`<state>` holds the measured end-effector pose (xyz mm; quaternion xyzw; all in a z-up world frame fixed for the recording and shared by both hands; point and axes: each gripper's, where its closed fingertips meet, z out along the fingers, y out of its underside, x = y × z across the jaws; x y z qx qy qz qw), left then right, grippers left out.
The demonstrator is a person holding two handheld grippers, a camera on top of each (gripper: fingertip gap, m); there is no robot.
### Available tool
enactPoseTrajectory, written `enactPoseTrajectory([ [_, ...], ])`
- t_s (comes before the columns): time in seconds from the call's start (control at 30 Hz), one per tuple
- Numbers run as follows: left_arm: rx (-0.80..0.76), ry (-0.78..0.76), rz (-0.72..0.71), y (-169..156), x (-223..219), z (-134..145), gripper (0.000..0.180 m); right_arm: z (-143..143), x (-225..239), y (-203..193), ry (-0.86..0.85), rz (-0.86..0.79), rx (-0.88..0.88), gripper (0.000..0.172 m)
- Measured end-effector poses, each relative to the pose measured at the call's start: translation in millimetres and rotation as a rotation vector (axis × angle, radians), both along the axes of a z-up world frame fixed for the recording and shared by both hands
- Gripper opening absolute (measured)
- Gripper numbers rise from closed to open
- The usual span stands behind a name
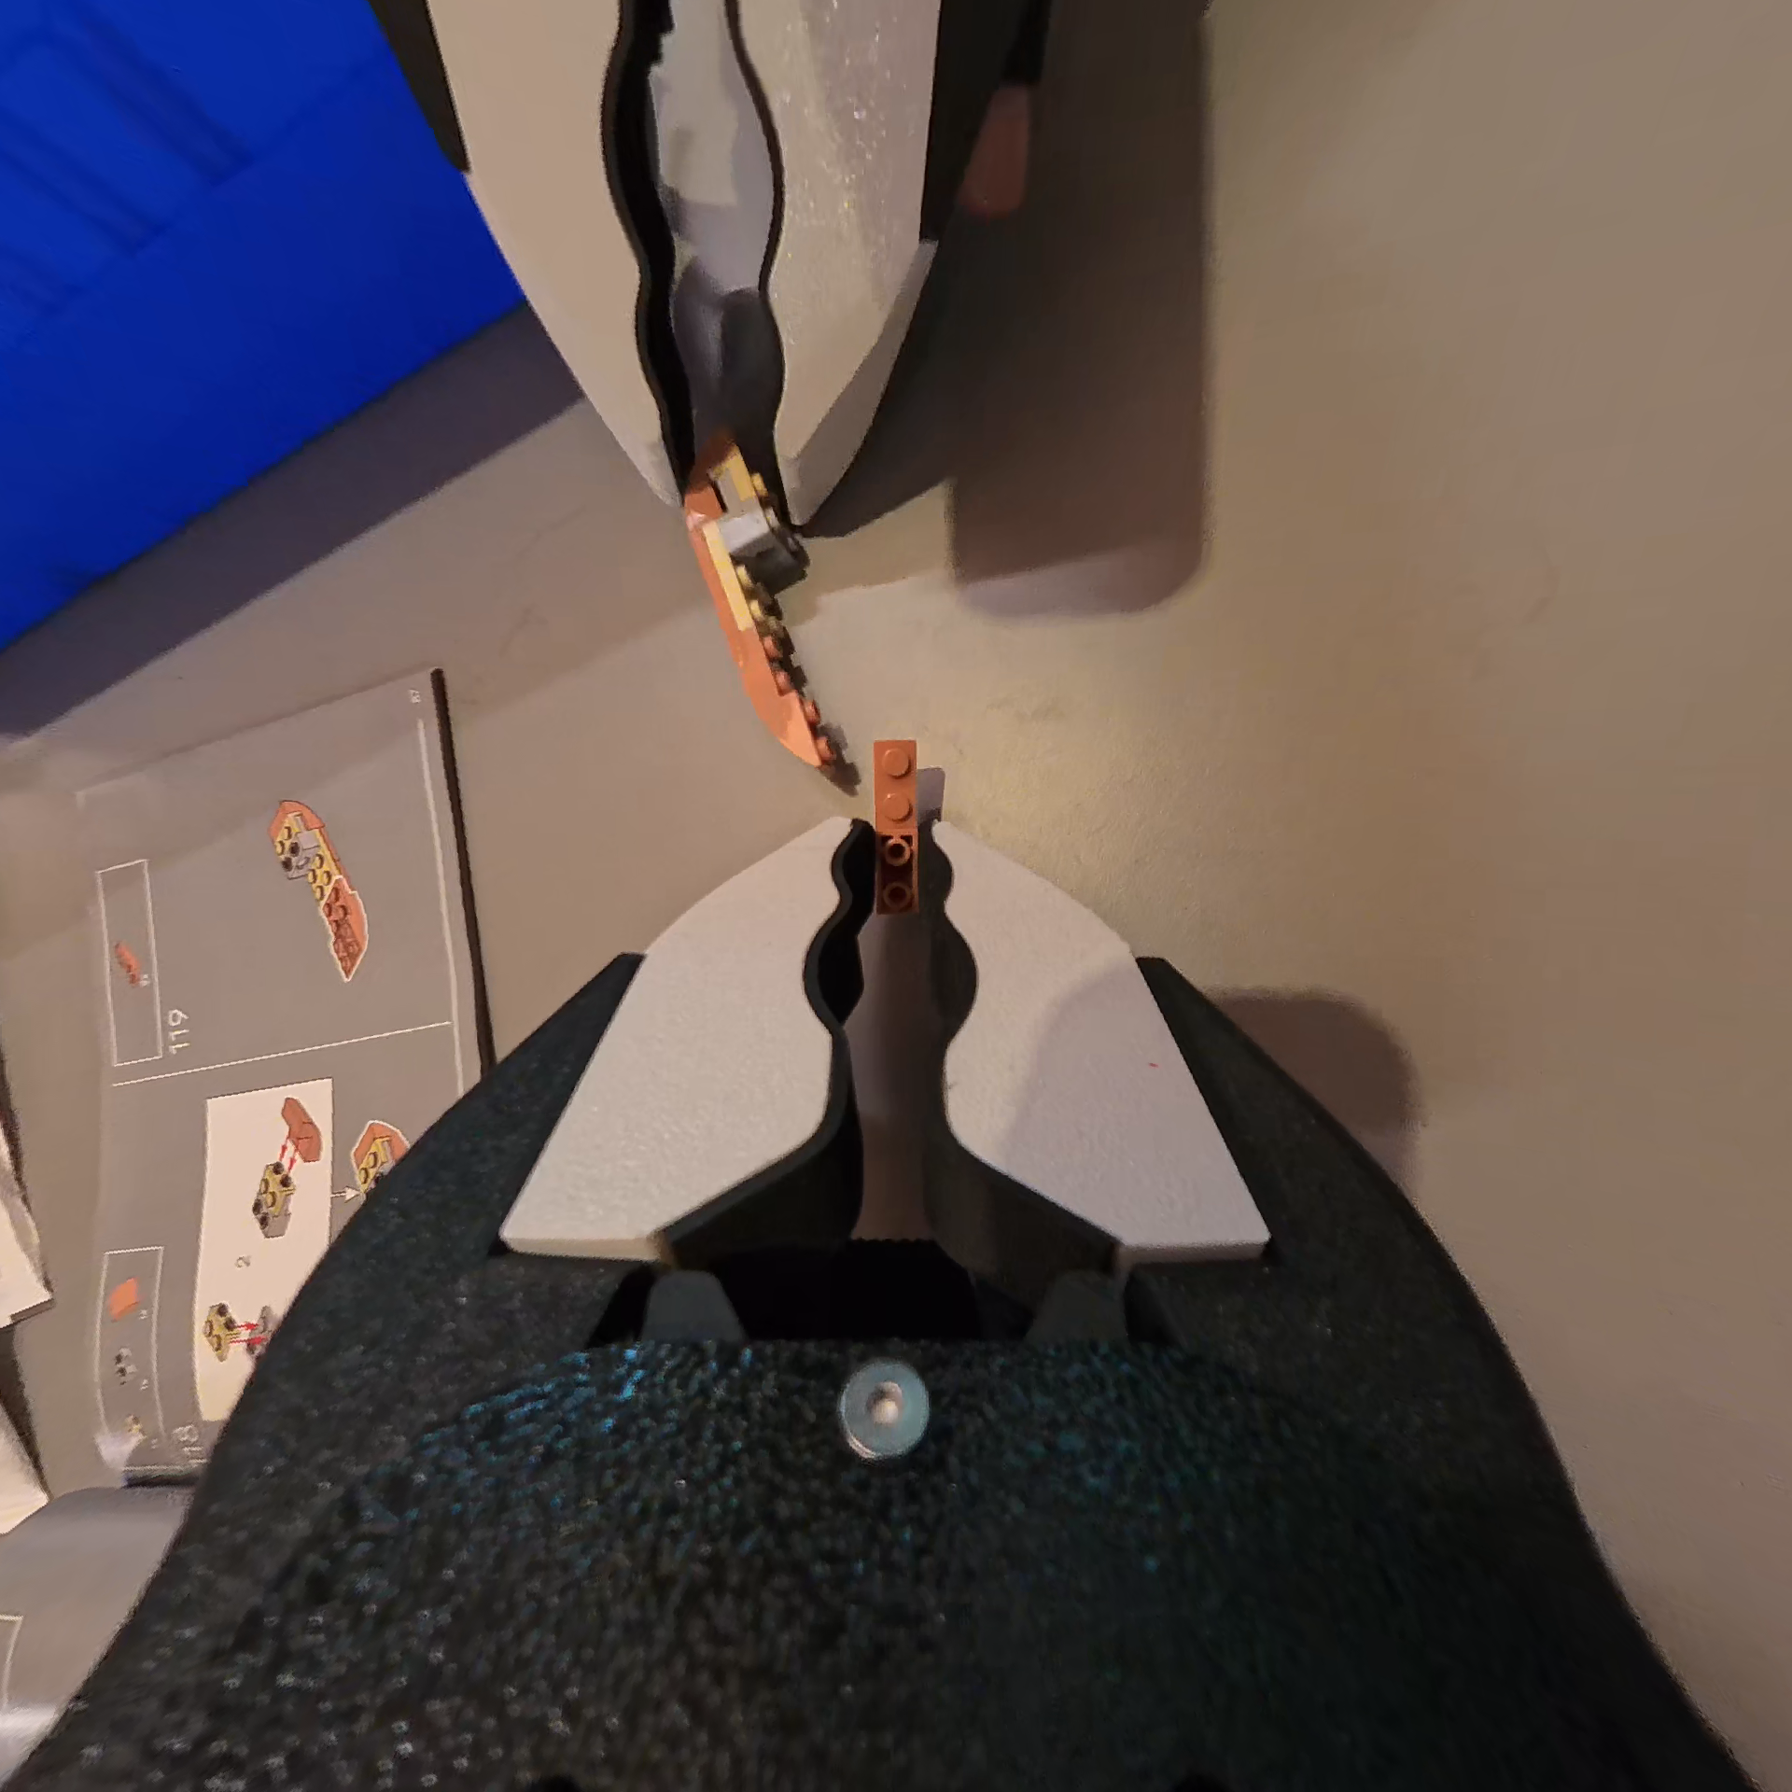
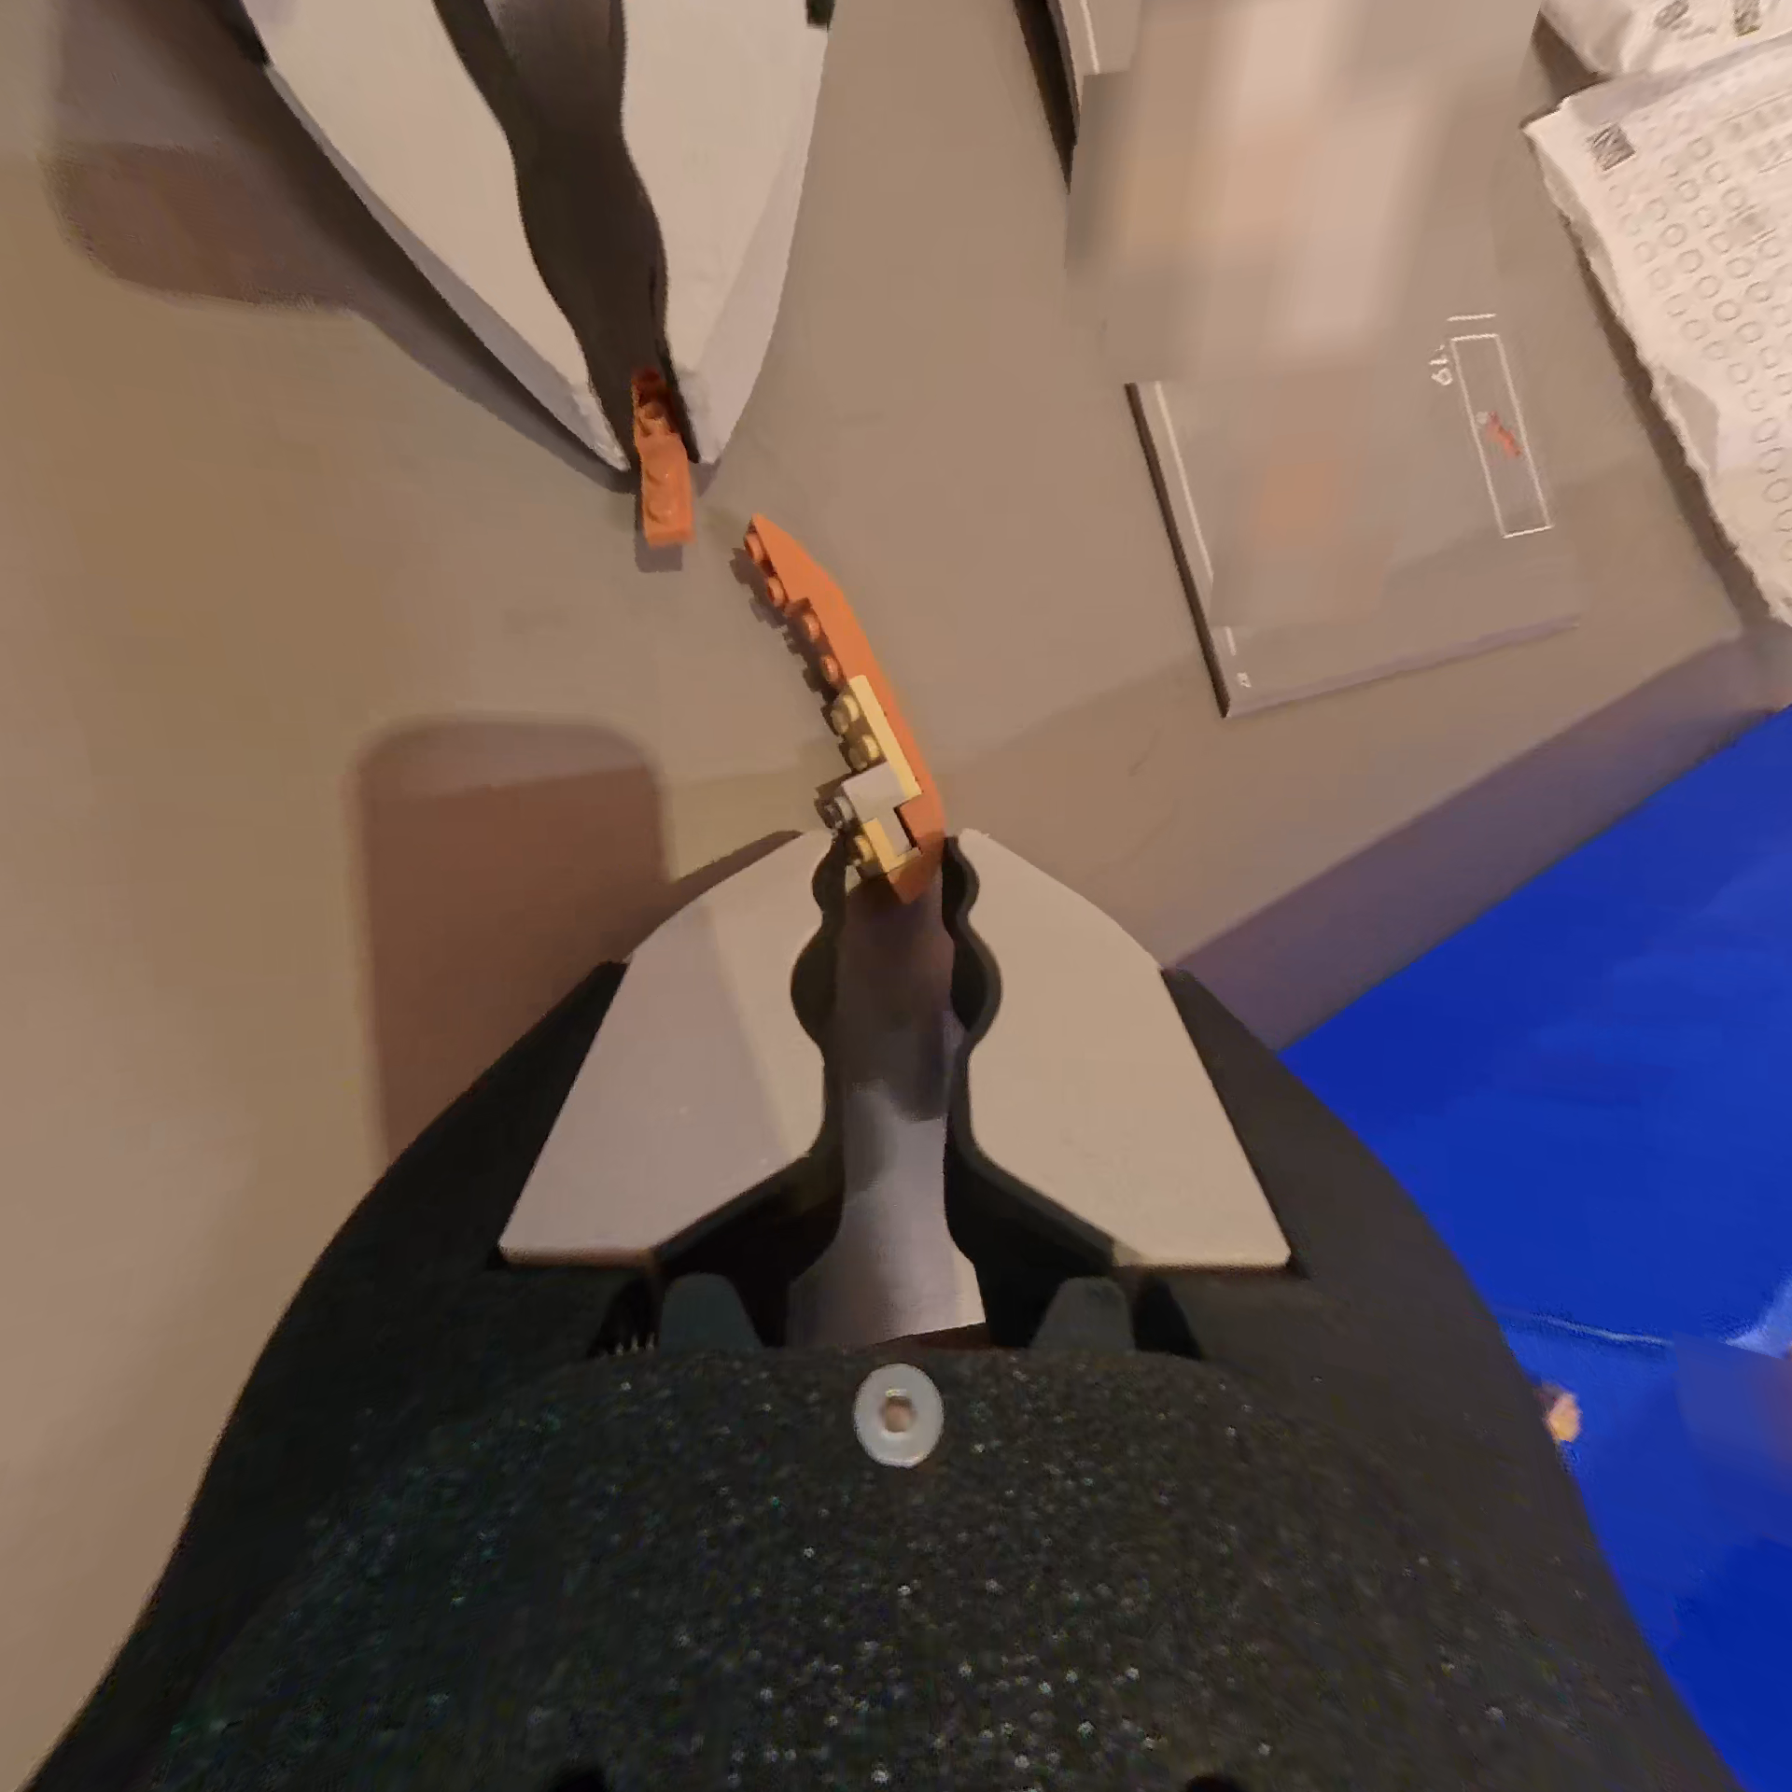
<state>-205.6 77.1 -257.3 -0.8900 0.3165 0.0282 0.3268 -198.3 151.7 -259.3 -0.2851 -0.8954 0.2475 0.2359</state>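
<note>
**Two tongs, two brick pieces, nearly tip to tip**

Your left gripper (image 1: 890, 853) was clamped on one small orange two-stud plastic brick plate (image 1: 894, 790), its long axis running straight out along the fingers, the studded half sticking past the tips. Your right gripper (image 2: 887, 863) was clamped on the near end of one long orange wedge-shaped brick assembly (image 2: 853, 669) carrying tan and grey pieces on its studded face — its long axis ran forward and a little leftward from the fingers. The two grippers faced each other above the beige table (image 1: 1455, 873), and the wedge's free pointed tip lay just beside the plate's free end, apart but close; neither piece touched the table as far as the views show. Each gripper was equally near the gap.

Counted: two grippers, one plate, one assembly. One grey instruction booklet (image 1: 272, 970) lay open at the table's edge, beside a blue surface (image 1: 194, 291), with printed paper sheets (image 2: 1687, 242) farther off.
</note>
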Motion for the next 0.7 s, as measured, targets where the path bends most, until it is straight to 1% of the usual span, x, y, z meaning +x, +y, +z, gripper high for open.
enactPoseTrajectory([
  [0.07, -0.013, 0.009, -0.01, -3, 3, 0, 0.008, 2, 4, -3, -0.061, -0.057, -0.064, 0.018],
  [0.17, -0.052, -0.002, -0.006, -8, 8, -3, 0.008, 9, 18, -19, -0.226, -0.161, -0.304, 0.016],
  [0.27, -0.097, -0.065, 0.013, -16, 19, -4, 0.008, 14, 36, -31, -0.383, -0.168, -0.466, 0.016],
  [0.33, -0.096, -0.078, 0.018, -17, 24, -4, 0.008, 13, 39, -31, -0.429, -0.171, -0.481, 0.016],
  [0.4, -0.096, -0.054, 0.039, -16, 21, -6, 0.017, 6, 36, -25, -0.431, -0.193, -0.444, 0.016],
  [0.5, -0.072, -0.043, 0.05, -15, 17, -4, 0.023, 2, 32, -27, -0.442, -0.197, -0.477, 0.015],
  [0.57, -0.032, -0.031, 0.059, -12, 11, 0, 0.023, 2, 28, -27, -0.432, -0.197, -0.492, 0.015],
  [0.7, 0.112, 0.025, 0.05, -2, -4, 12, 0.021, 2, 27, -26, -0.429, -0.195, -0.506, 0.015],
])
